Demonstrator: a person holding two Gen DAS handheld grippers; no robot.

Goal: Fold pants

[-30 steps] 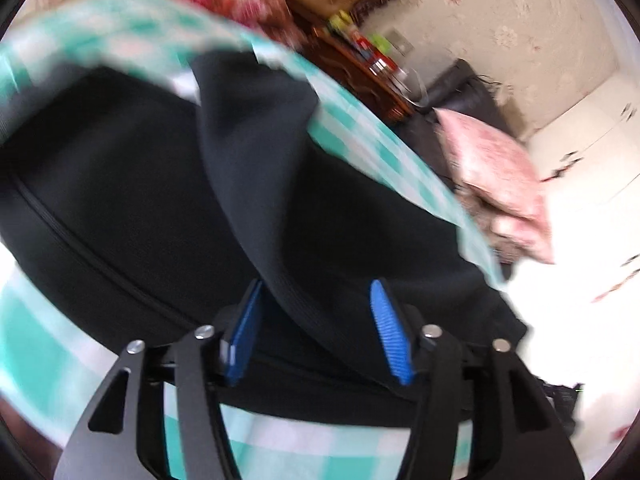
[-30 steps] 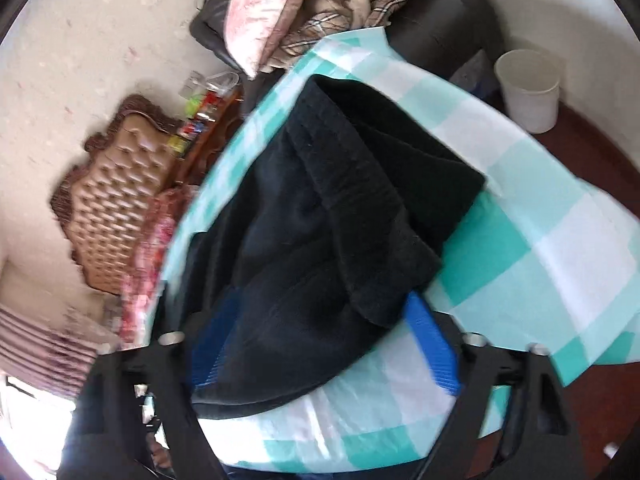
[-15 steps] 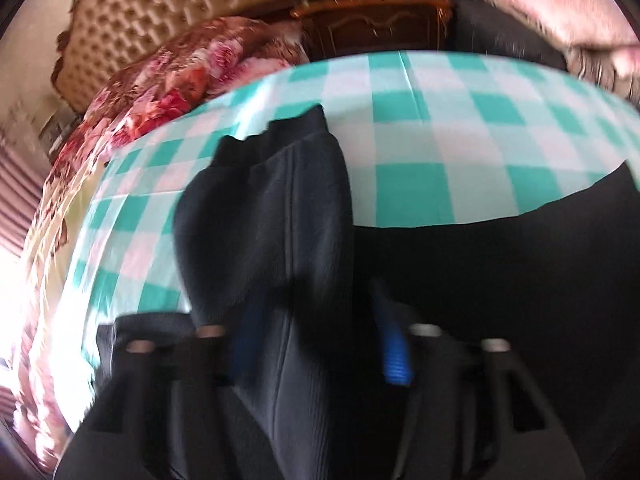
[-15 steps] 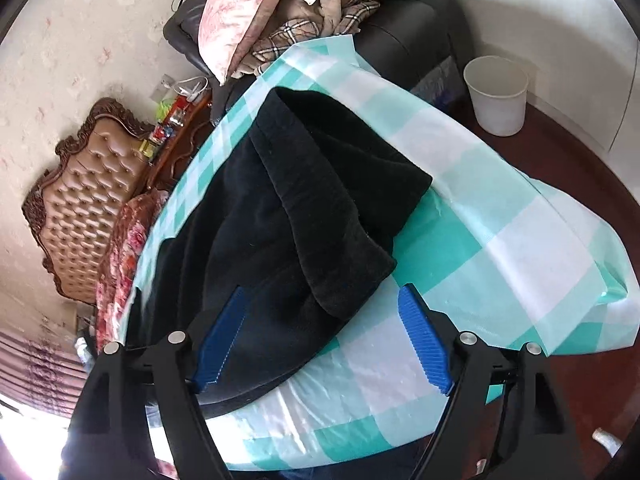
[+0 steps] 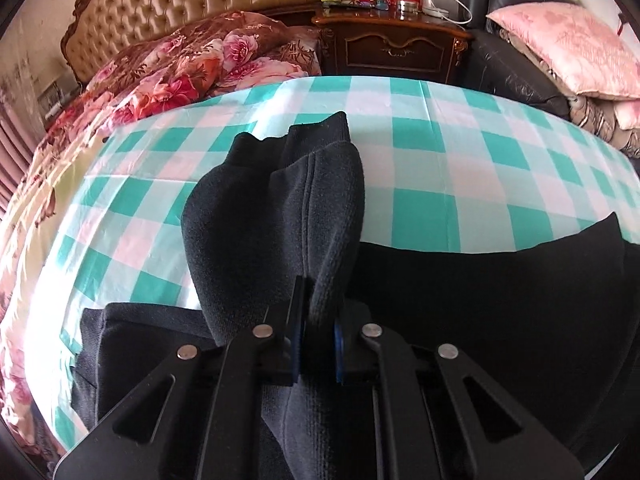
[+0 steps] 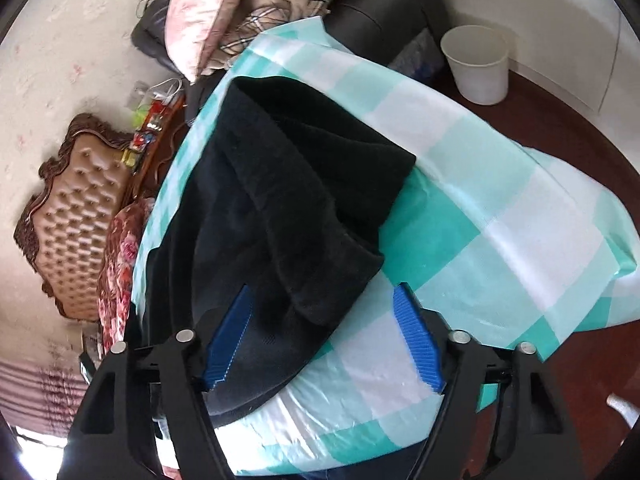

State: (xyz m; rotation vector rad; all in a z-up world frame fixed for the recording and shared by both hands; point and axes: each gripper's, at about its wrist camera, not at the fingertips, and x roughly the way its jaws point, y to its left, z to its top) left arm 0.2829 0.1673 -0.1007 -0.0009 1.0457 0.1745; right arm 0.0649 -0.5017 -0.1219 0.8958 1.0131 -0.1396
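The left gripper [image 5: 318, 340] has its blue pads pressed close together on a fold of the black pants [image 5: 280, 216], pinching the cloth so that a bunched length of leg stands up from the jaws and droops forward onto the table. More of the same garment spreads flat under and to the right of this gripper, reaching toward the right edge of the left wrist view. The right gripper [image 6: 320, 344] stands wide, its two blue pads [image 6: 416, 344] well apart; a thick folded end of the pants lies between and ahead of them, but neither pad visibly presses on it. In the right wrist view the pants [image 6: 288, 184] run away from the gripper in a doubled layer along the table. They rest on a green-and-white checked tablecloth [image 5: 460, 152], which hangs over the table's near edge [image 6: 520, 240]. Beyond the table stand a bed with a tufted headboard [image 5: 192, 4] and a floral quilt [image 5: 180, 68], a dark wooden nightstand [image 5: 392, 48] and a pink pillow [image 5: 568, 48] on a black sofa. A white bin [image 6: 478, 64] sits on the floor.
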